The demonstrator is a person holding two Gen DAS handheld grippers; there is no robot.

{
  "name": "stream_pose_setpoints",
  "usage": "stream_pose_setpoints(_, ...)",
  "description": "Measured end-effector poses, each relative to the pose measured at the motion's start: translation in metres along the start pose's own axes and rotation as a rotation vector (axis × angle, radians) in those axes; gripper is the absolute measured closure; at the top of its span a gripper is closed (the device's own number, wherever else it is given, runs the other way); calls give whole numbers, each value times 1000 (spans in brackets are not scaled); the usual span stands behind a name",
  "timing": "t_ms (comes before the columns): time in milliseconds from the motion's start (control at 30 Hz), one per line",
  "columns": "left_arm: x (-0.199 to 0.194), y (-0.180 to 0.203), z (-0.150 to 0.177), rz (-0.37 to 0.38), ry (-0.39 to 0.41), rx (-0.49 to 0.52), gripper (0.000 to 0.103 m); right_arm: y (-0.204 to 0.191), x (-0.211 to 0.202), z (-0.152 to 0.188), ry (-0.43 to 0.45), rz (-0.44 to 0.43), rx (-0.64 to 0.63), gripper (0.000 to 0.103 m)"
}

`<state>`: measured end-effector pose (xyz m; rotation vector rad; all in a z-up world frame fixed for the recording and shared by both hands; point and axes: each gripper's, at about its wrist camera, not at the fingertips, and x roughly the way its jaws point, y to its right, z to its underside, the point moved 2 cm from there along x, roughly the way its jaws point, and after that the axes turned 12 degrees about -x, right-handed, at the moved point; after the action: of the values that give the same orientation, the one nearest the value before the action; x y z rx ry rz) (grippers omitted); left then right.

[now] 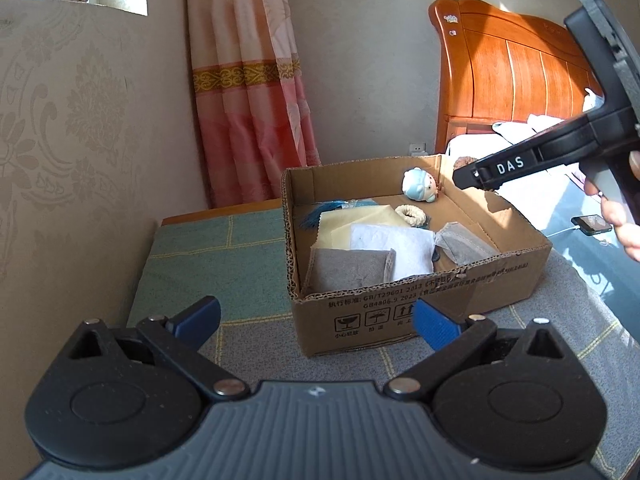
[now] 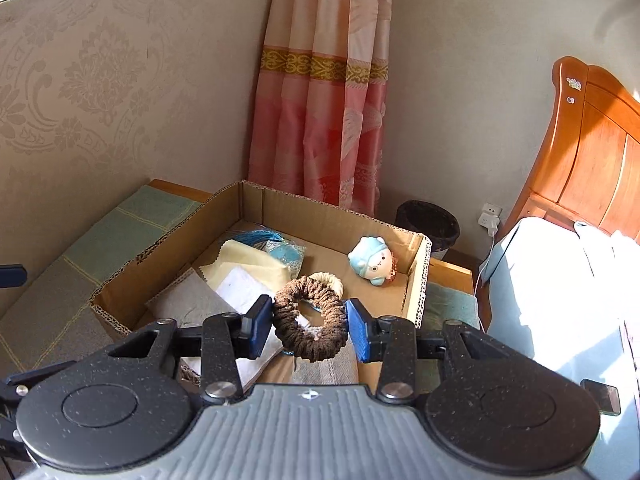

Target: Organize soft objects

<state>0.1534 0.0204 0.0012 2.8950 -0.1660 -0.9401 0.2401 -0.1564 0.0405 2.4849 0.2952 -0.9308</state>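
From the left wrist we see our left tongs [image 1: 316, 320] spread as wide as they go, nothing between the blue pads, hanging low over the checked cloth on the surface [image 1: 192, 248]. The box [image 1: 420, 304] sits just ahead and a touch to the right, its near wall facing us. Inside we spot two grey pouches, a white sheet, a yellow cloth, a cream ring and a little blue plush [image 1: 420, 190] at the far wall. Our right tongs [image 1: 464, 174] reach in from the right, above the box's far right corner; from here we can only glimpse something brown at their tip.

Over to the right wrist, and here's the story: our right tongs [image 2: 309, 330] are clamped on a brown scrunchie [image 2: 310, 318], pads pressing its left and right sides, the ring facing us with its hole open. It hangs above the near end of the box [image 2: 420, 280], with the cream ring [image 2: 330, 280] just beyond it and the plush [image 2: 374, 260] further off to the right.

So the relation that counts: the scrunchie is already over the box, and the bare floor lies straight below and slightly ahead. We reckon the right hand owns this drop; the left is empty and stands outside the box wall.
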Motion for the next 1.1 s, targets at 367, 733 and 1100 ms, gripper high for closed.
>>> stream_pose_setpoints(367,-5,-6,-3,-16,19,-19,1,18,39,-6,-82,53,100,0)
stream_pose_setpoints(733,-4,-5,-5,-46,-45,-41,1,-6,-7,19,-158,102,141,0)
stream_pose_setpoints(1100,-4,-2,5,-82,-128,-42,1,-47,-33,68,-268,149,209,0)
